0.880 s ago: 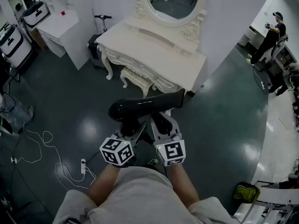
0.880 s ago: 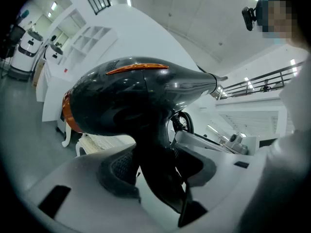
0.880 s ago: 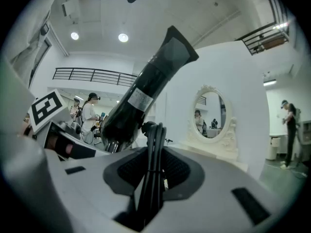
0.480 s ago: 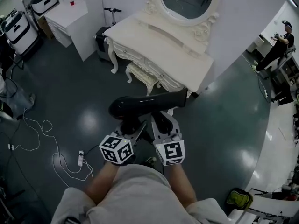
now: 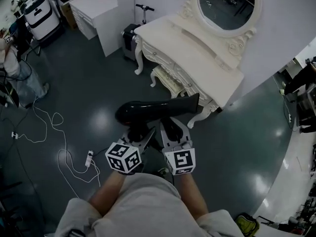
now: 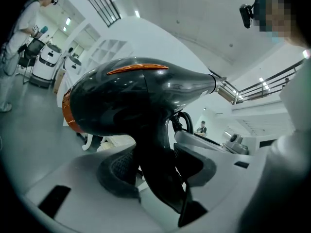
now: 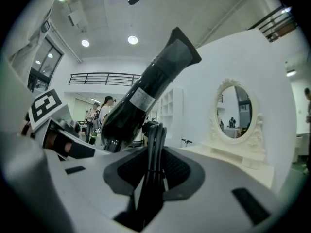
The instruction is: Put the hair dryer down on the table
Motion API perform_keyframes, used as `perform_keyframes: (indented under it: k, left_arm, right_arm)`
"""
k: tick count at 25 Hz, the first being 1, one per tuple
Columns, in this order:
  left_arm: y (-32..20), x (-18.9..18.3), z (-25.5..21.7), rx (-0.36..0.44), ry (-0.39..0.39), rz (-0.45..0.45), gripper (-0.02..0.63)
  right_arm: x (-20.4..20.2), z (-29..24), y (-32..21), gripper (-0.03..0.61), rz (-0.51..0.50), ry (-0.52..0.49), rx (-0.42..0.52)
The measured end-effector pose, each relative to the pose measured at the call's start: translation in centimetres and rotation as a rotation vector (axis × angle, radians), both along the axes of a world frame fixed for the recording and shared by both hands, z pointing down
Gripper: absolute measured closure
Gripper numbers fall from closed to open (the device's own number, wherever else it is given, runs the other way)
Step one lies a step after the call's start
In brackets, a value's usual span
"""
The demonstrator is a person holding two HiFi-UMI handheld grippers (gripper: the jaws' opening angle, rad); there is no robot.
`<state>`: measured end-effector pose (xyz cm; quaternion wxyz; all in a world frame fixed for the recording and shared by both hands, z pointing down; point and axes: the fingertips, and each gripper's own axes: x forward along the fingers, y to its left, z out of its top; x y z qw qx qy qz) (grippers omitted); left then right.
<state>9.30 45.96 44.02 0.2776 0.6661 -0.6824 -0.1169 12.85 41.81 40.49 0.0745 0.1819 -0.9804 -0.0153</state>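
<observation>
left gripper (image 5: 138, 134) clamps glossy black hair dryer's (image 5: 148, 111) handle (image 6: 156, 171); right gripper (image 5: 171, 129) pinches its cord (image 7: 153, 165).

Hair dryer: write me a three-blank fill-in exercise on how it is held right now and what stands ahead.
1. The left gripper is shut on the hair dryer at its ____.
2. The right gripper is shut on the dryer's bundled ____.
3. The cream table ahead carries an oval ____.

Missing words: handle; cord; mirror.
</observation>
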Motion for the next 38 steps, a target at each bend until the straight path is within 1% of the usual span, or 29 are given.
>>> perform_keyframes:
  k: [6, 9, 17, 23, 25, 27, 30, 34, 38]
  left_arm:
    - [1.3, -2.9, 0.4, -0.003, -0.004, -0.019, 0.394]
    - [1.8, -4.2, 0.6, -0.003, -0.005, -0.016, 0.394]
    - [2.3, -8.2, 1.0, 0.001, 0.003, 0.023, 0.394]
    - [2.6, -10.6, 1.2, 0.001, -0.05, 0.066, 0.394]
    - [2.3, -10.6, 1.7, -0.005, -0.025, 0.072, 0.396]
    - [1.6, -10.7, 2.4, -0.009, 0.0, 0.063, 0.396]
    - [-0.9, -11.7, 3.5, -0.017, 0.012, 0.044, 0.396]
    - [-4.4, -14.1, 4.6, -0.04, 0.018, -0.005, 0.394]
    - [-9.2, -16.6, 4.1, -0.058, 0.011, -0.03, 0.394]
  right_arm:
    - [-3.2, 0.5, 1.2, 0.48, -0.025, 0.014, -0.002]
    - [-4.6, 0.8, 1.7, 0.48, -0.02, 0.018, -0.005]
    - [-8.6, 1.3, 2.3, 0.48, 0.022, 0.032, -0.003]
    - [-10.7, 1.6, 2.9, 0.48, 0.065, 0.013, -0.012]
    - [-10.8, 2.2, 2.6, 0.48, 0.06, 0.035, -0.015]
    - [-11.0, 2.6, 1.8, 0.48, 0.051, 0.05, -0.017]
    - [-12.0, 3.6, -0.8, 0.48, 0.035, 0.055, -0.022]
    - [-14.5, 4.7, -4.5, 0.48, -0.012, 0.049, -0.05]
    - [-16.8, 4.2, -9.5, 0.48, -0.035, 0.033, -0.047]
